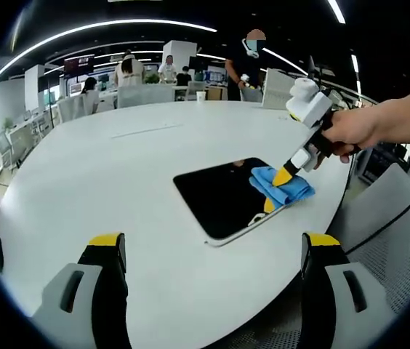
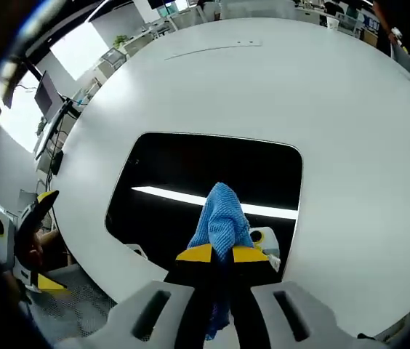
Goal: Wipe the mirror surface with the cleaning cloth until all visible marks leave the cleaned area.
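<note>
- Lying flat on the white round table (image 1: 118,189), near the edge closest to the person, the mirror (image 1: 216,196) is showing as a dark rounded rectangle with a thin pale rim; in the right gripper view the mirror (image 2: 190,174) is reflecting a bright strip of ceiling light.
- Resting on the mirror's corner nearest the table edge, the blue cleaning cloth (image 1: 281,187) is bunching into a wad, so only part of it seems to be meeting the glass.
- Pinching the cleaning cloth (image 2: 223,218), the right gripper (image 2: 222,254) is holding its yellow-tipped jaws pressed together on the fabric; the right gripper (image 1: 286,174) is angling down from the person's hand (image 1: 358,131).
- Hovering above the table, the left gripper (image 1: 212,247) is keeping its jaws spread, holding nothing.
- Risking trouble: nothing is steadying the mirror, so a hard stroke could be sliding it toward the table edge and over.
- Risking also: the jaw tips could be scraping the glass if the wad slips, and a bunched cloth may be leaving streaks.
- Judging marks is hard: none are showing clearly on the dark surface.
</note>
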Demonstrator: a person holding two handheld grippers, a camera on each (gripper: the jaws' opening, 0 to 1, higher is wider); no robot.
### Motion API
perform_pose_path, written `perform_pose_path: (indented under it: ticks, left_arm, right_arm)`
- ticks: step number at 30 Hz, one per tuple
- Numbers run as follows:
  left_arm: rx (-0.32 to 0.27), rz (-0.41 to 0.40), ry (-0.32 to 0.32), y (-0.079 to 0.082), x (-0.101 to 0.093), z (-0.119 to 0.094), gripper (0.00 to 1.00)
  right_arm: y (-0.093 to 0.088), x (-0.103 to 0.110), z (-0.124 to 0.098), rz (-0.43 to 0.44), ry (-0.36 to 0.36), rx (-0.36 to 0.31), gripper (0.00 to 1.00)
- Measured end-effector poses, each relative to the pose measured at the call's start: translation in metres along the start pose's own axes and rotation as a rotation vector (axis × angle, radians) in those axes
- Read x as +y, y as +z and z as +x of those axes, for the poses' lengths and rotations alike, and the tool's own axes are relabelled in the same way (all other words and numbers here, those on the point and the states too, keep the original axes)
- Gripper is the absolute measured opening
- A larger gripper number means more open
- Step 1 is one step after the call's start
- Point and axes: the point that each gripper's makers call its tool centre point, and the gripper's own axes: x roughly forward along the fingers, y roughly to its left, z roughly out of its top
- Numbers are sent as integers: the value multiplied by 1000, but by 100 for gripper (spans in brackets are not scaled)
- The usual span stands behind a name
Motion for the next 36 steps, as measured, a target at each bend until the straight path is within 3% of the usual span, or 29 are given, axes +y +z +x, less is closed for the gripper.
perform_pose_path:
  ticks: [25,36]
  left_arm:
    - [13,-10,13,-3,4,1,99]
    - [14,-14,16,-4,4,0,99]
  right_arm:
    - [-27,12,-10,-16,14,-11,1]
    - [-30,13,-11,-16,20,-12,1]
